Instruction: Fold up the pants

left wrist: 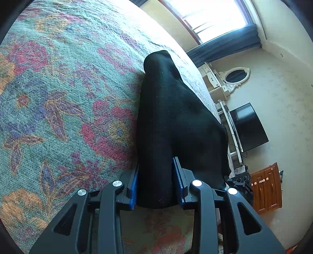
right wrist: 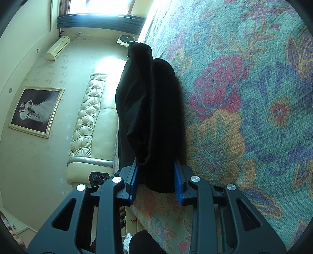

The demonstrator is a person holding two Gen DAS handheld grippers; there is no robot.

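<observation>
The black pants hang stretched above the floral bedspread. My left gripper is shut on one end of the pants, the cloth bunched between its blue pads. My right gripper is shut on the pants at another end, the fabric running forward from its jaws. In the right wrist view a fold of cloth droops on the left side, off the bedspread. Both grippers hold the cloth lifted off the bed.
A window with dark curtain, a white dresser with oval mirror, a TV and a wooden cabinet stand beyond the bed. A tufted headboard, framed photo and air conditioner show in the right wrist view.
</observation>
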